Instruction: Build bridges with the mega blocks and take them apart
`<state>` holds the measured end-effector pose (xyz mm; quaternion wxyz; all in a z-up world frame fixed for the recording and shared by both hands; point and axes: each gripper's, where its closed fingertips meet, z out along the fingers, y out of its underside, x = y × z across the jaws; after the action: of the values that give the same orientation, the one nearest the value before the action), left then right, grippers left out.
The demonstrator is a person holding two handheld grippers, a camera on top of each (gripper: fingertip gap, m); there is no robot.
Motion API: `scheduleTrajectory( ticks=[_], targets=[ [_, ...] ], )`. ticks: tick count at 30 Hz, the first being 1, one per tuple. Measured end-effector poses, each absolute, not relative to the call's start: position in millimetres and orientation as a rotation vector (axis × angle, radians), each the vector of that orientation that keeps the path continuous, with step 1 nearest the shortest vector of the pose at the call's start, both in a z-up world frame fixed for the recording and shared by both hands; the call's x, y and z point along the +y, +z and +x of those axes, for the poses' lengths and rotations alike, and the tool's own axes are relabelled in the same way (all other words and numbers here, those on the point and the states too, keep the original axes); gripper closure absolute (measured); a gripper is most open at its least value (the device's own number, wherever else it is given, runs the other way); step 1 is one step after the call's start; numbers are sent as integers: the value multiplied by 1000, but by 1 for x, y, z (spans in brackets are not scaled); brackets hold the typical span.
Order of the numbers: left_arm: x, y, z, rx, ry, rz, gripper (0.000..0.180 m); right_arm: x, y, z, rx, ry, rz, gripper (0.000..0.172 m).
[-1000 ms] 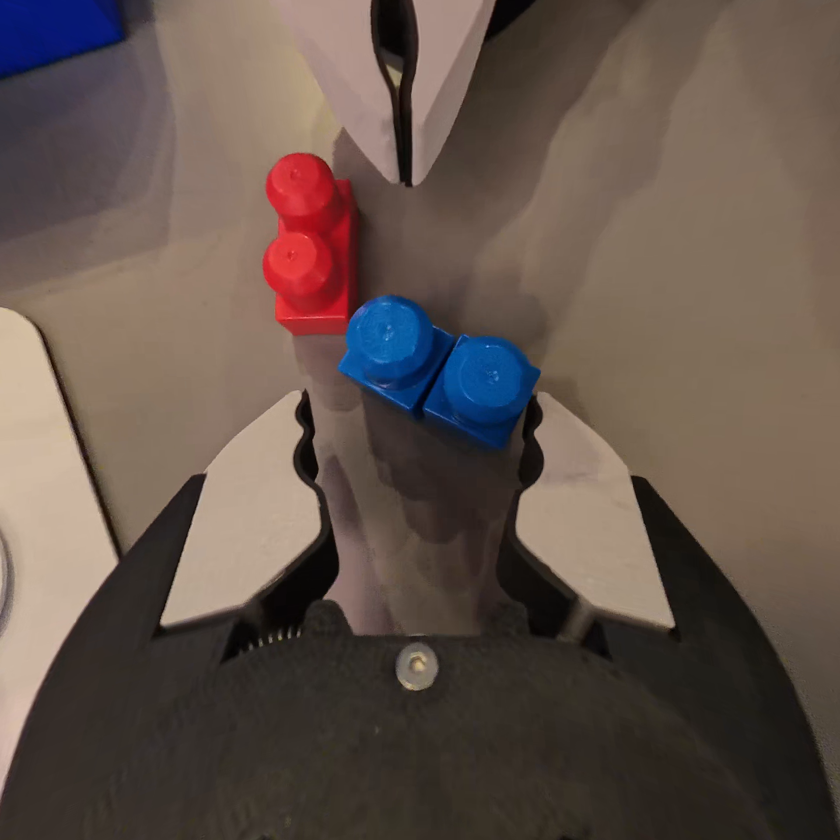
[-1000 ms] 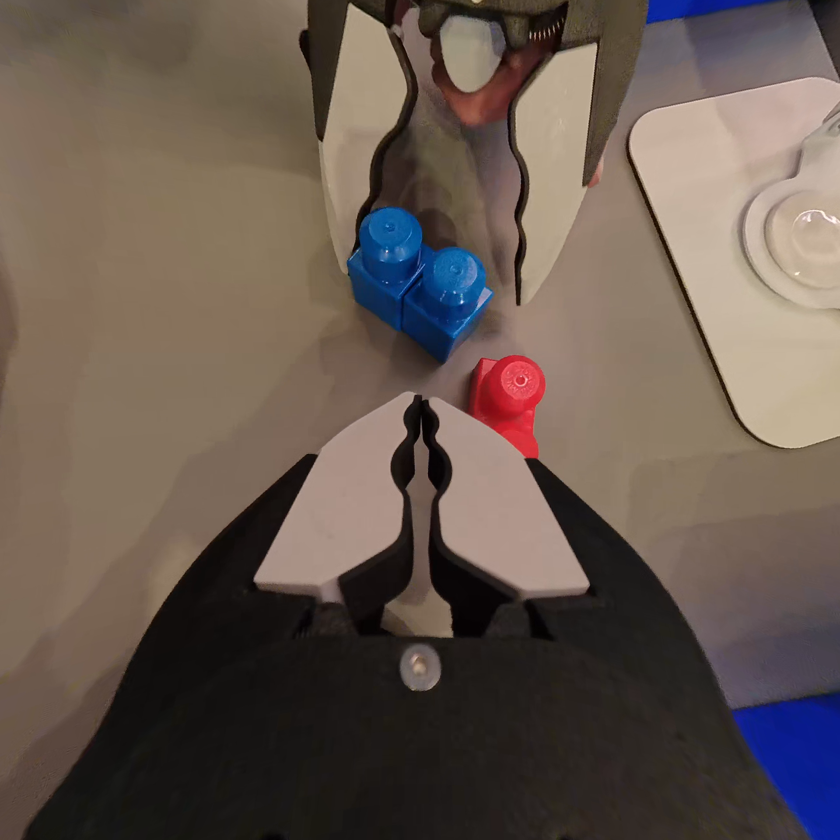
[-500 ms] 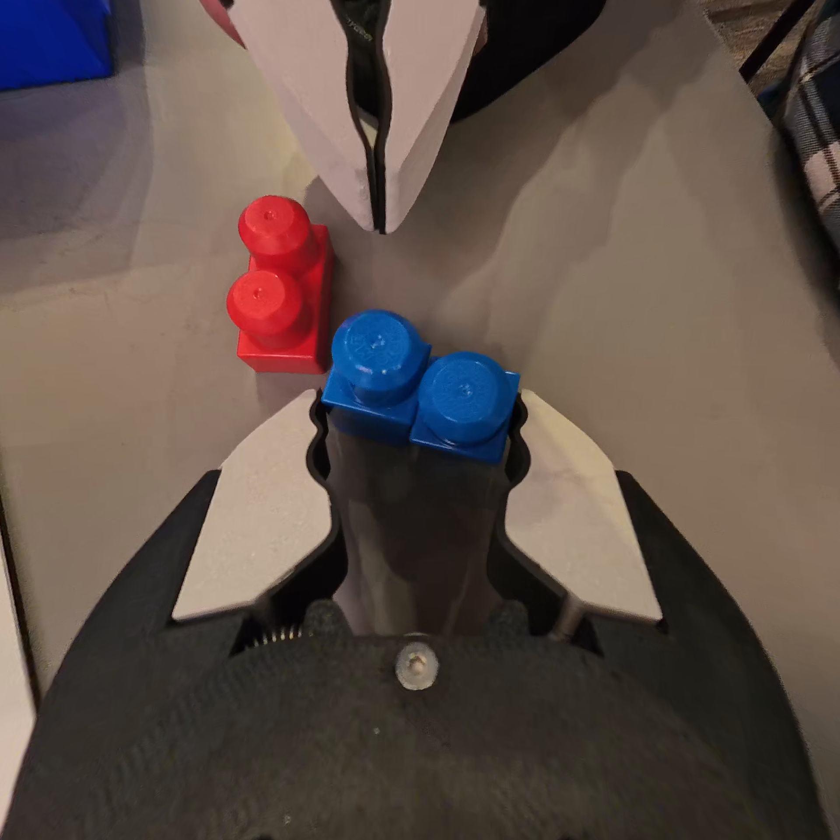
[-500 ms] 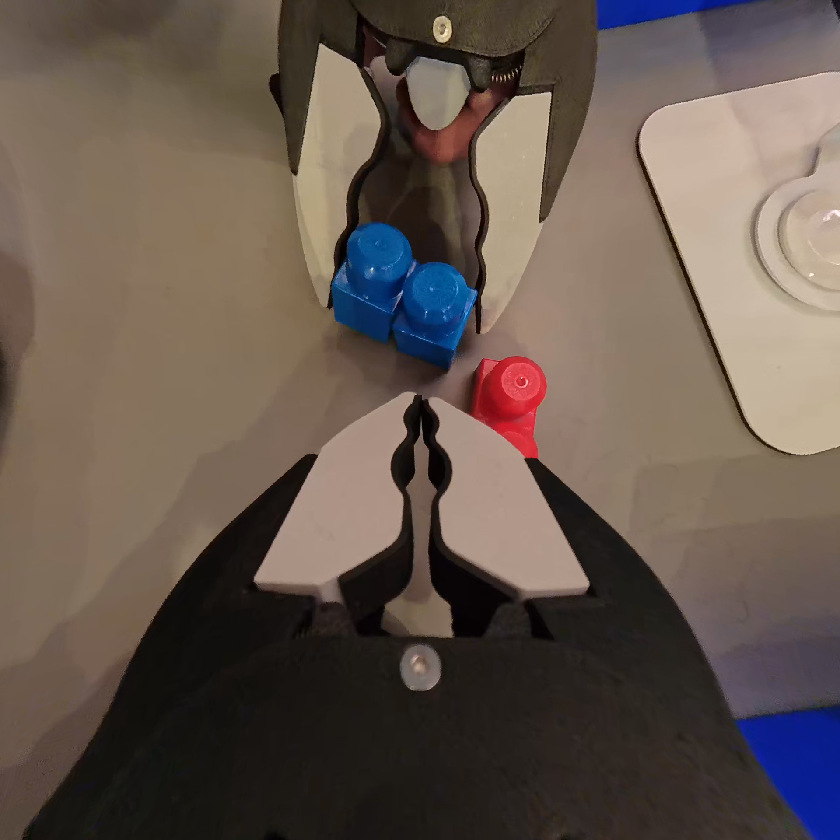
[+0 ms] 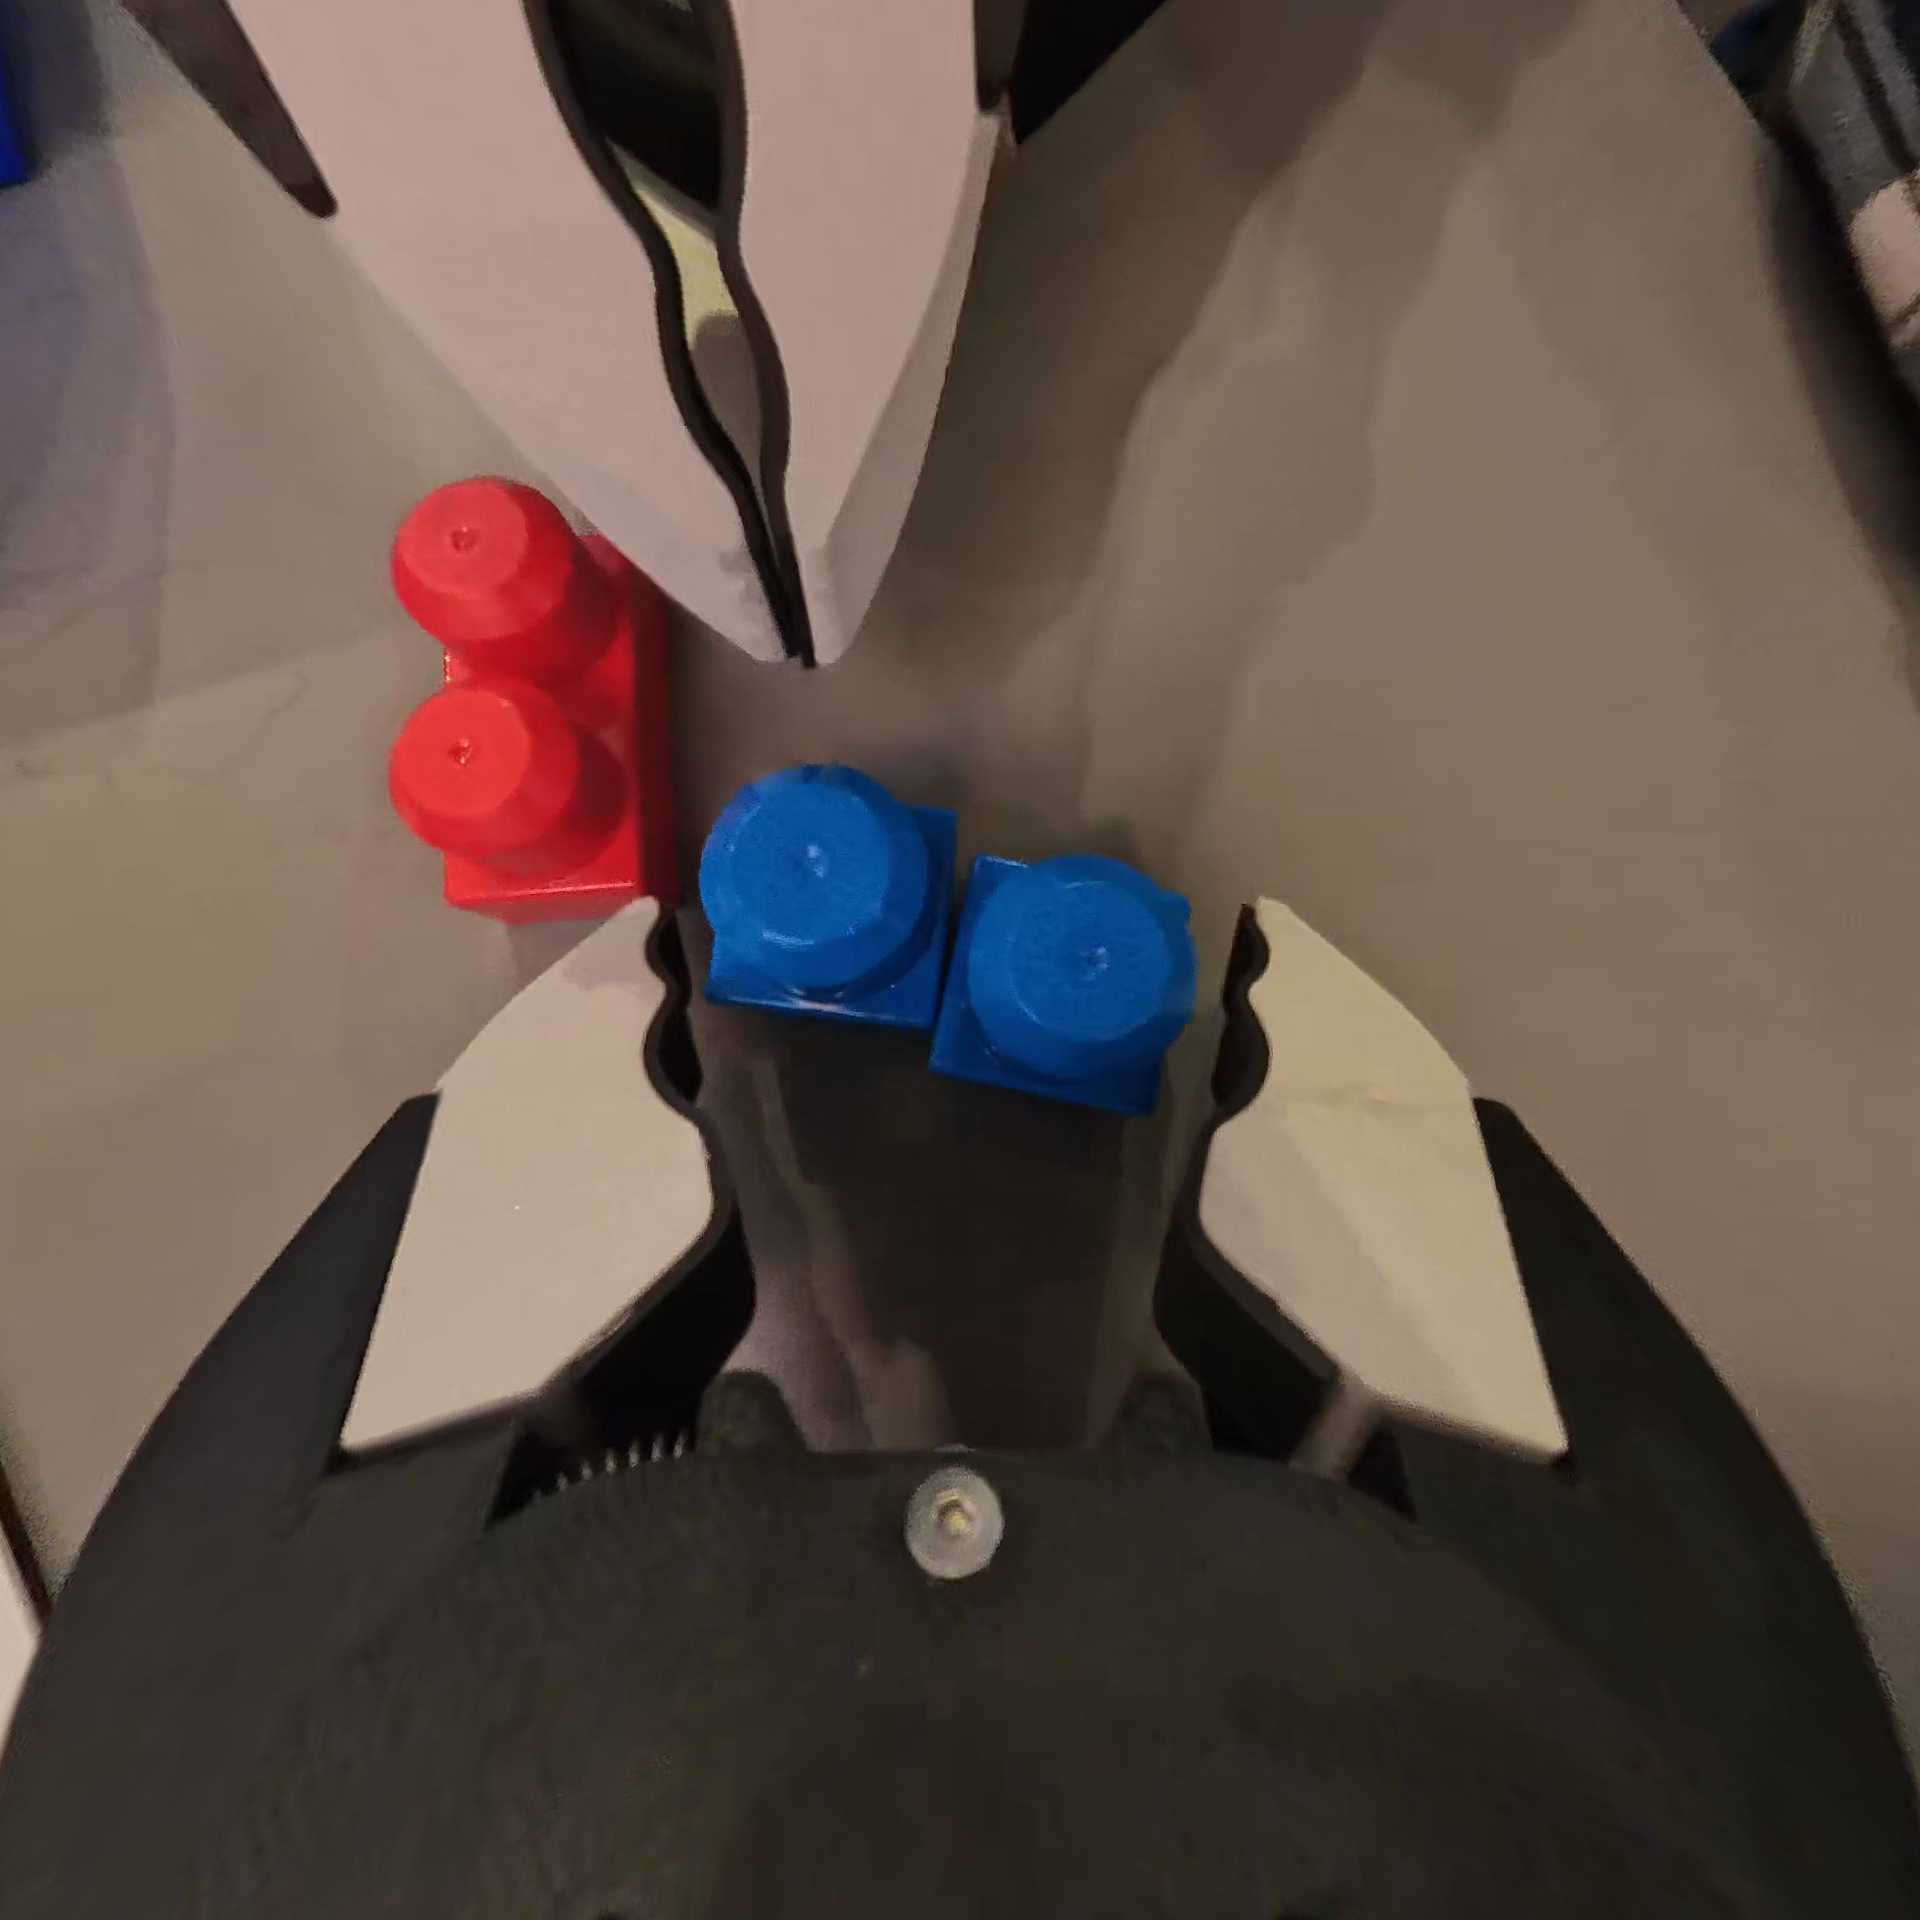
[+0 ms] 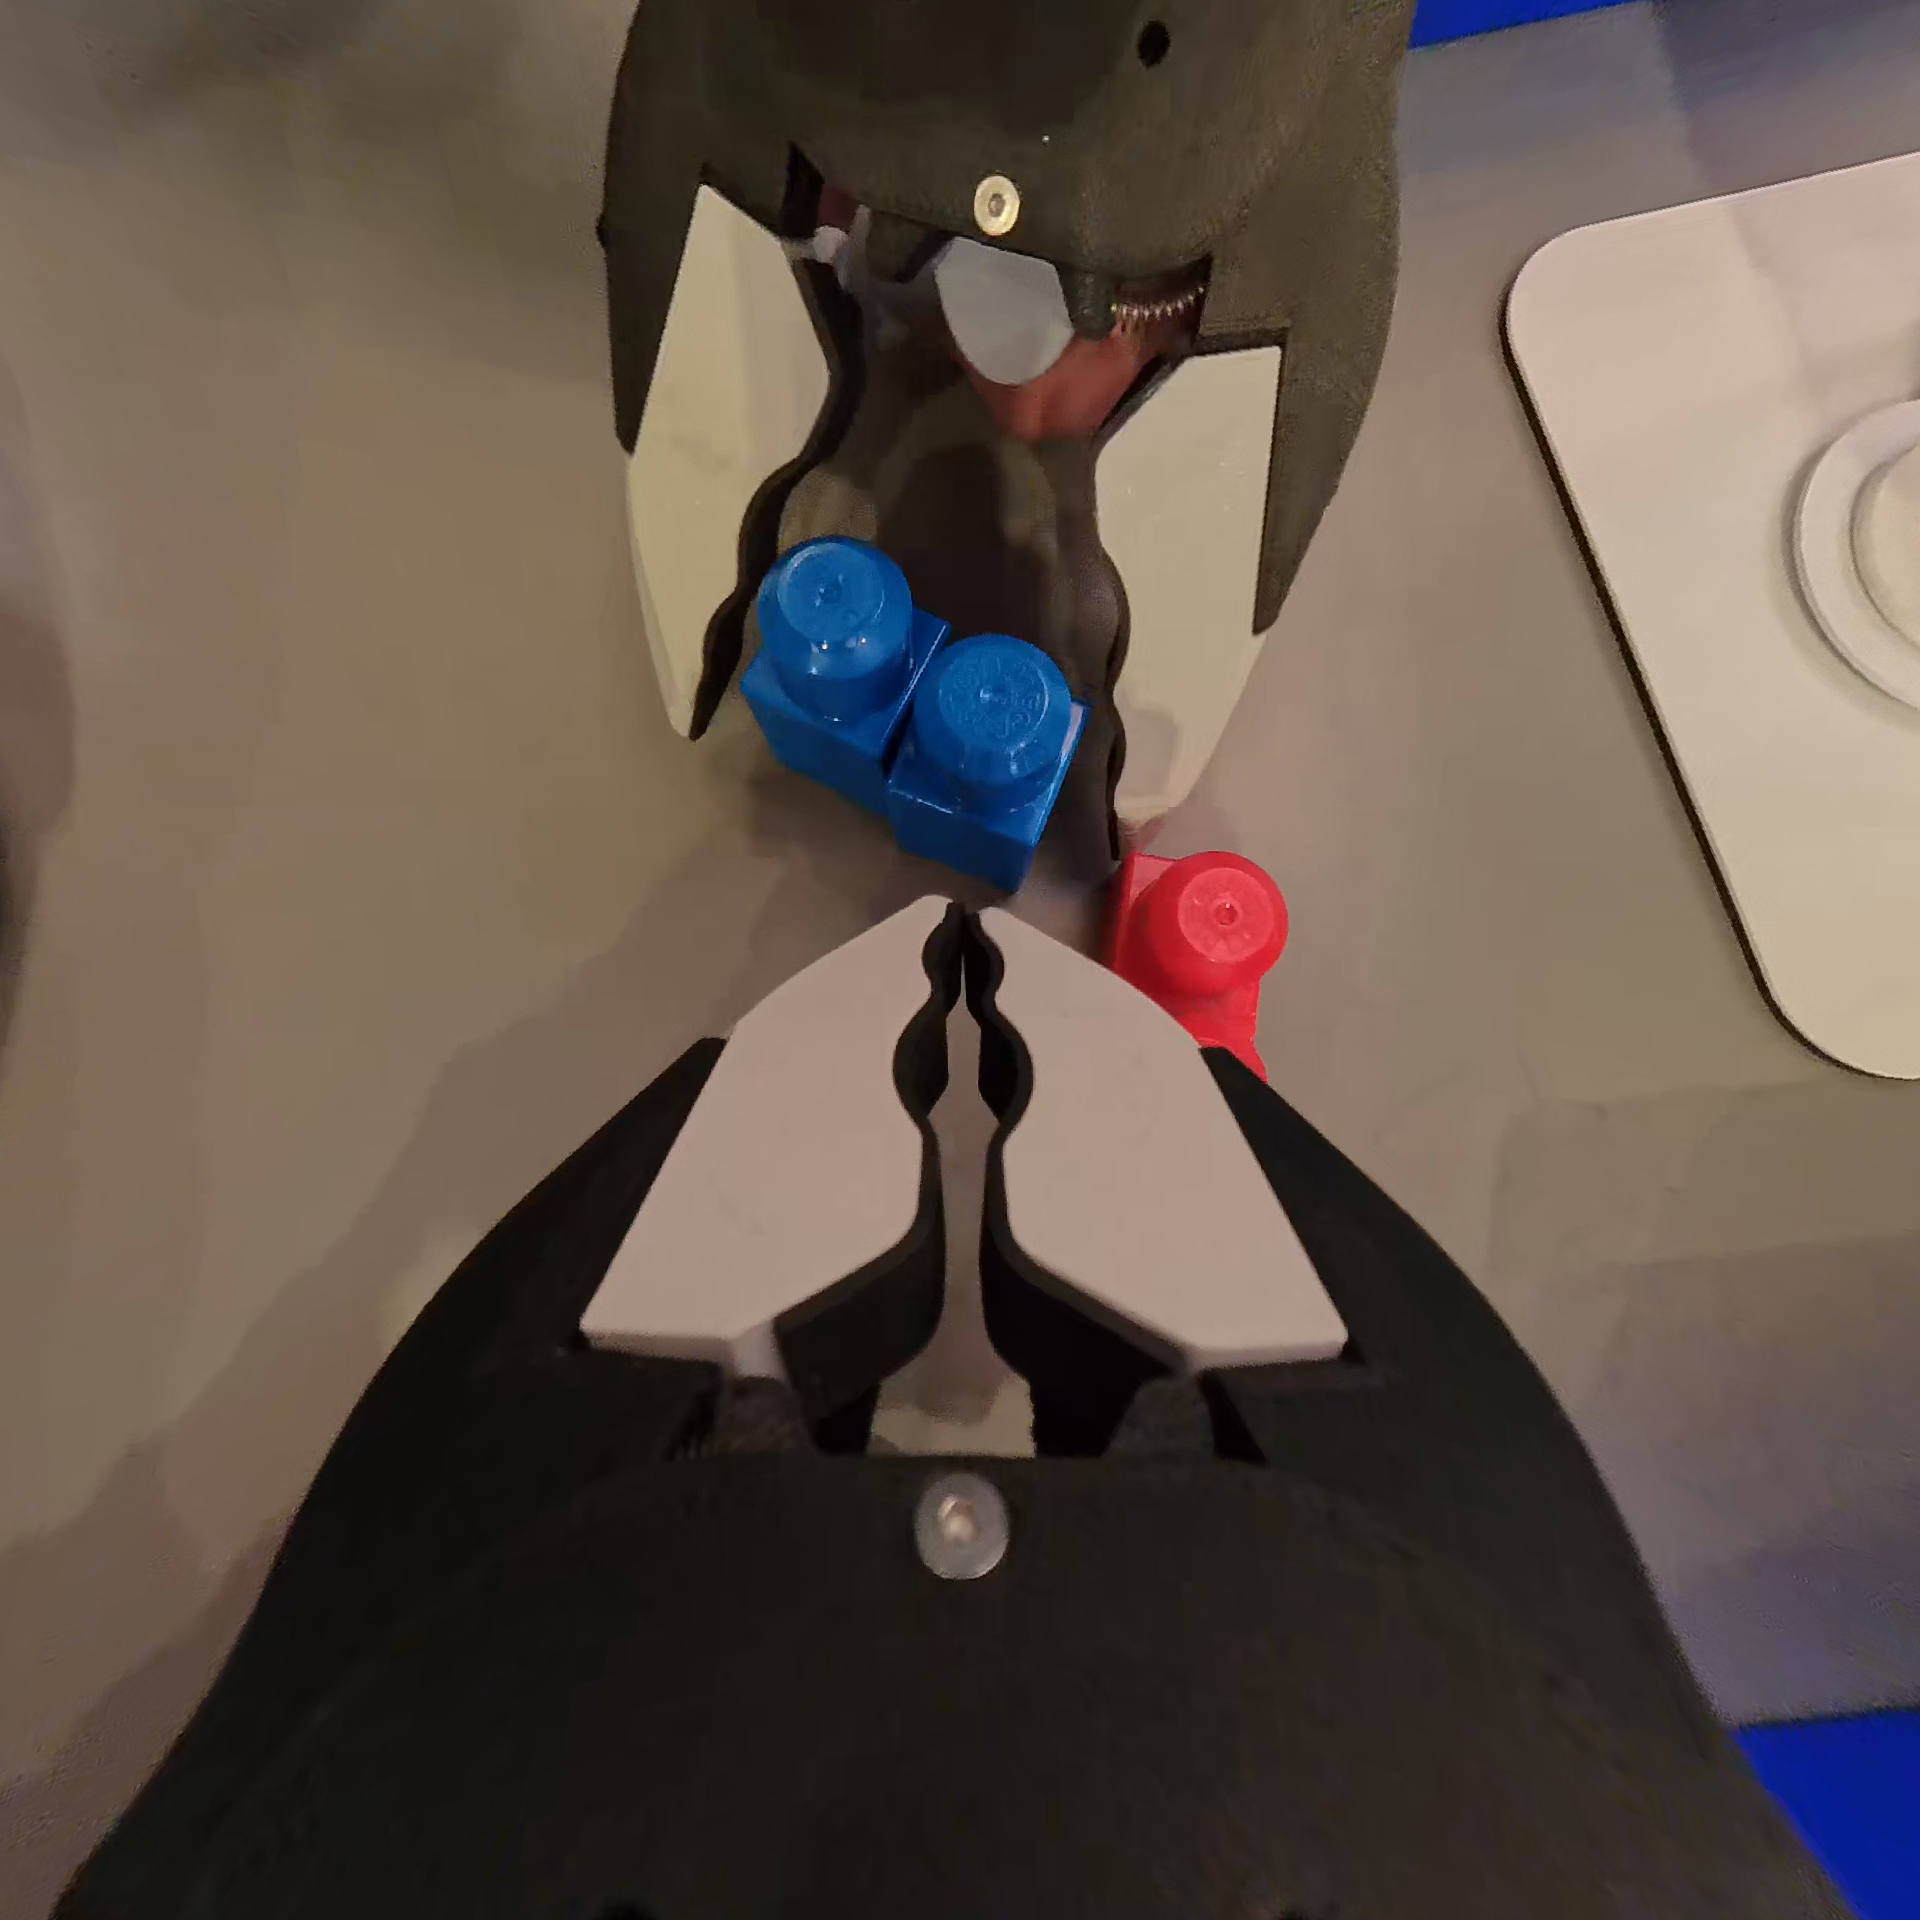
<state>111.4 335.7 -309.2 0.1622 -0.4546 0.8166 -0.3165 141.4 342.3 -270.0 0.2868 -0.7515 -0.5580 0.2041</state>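
Grey is the bench [image 6: 312,623], smooth and matte, and on it stand the small toy blocks. Two blue blocks [image 5: 940,940], each with one round stud on top, stand side by side and touch each other, a little staggered, so together they look like one longer piece. Just beside them, a red block [image 5: 540,727] with two studs rests on the bench; in the right wrist view only one stud of it shows, the rest is hidden behind the finger of the near gripper.

The left hand-held gripper [image 5: 956,966] has its two fingers wide apart, one on each side of the blue pair. A thin gap of bench shows between each finger and the blue blocks, so the pads do not press on them; the blocks only stand between the fingers. One fingertip [image 6: 1164,769] of this gripper comes very near to the red block.

The right hand-held gripper [image 6: 961,920] has its fingers together, the wavy black pads meeting at the tip, with nothing between them. Its tip points at the blue blocks from the opposite side and lies close to the red block, but I cannot tell if it touches either.

Farther to the side on the bench lies a white board with rounded corners [image 6: 1683,436], and on it a round pale part [image 6: 1860,561]. A blue area [image 6: 1829,1787] shows at the picture corner.
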Motion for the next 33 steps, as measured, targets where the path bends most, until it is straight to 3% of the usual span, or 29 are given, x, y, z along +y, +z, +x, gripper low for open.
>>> scheduleTrajectory(
  ticks=[7,15,19,23,33],
  targets=[
    [334,-308,112,2399,-945,-1225,101,339,-281,138,-1524,555,-2035,172],
    [333,-307,114,2329,-925,-1309,100,338,-285,129,-1543,556,-2036,172],
    [329,-309,115,2292,-890,-1389,90,333,-286,122,-1571,567,-2023,172],
    [324,-307,110,2243,-906,-1445,96,332,-286,116,-1578,563,-2007,172],
    [328,-310,103,2120,-821,-1561,91,335,-286,103,-1595,547,-1989,172]
  ],
)
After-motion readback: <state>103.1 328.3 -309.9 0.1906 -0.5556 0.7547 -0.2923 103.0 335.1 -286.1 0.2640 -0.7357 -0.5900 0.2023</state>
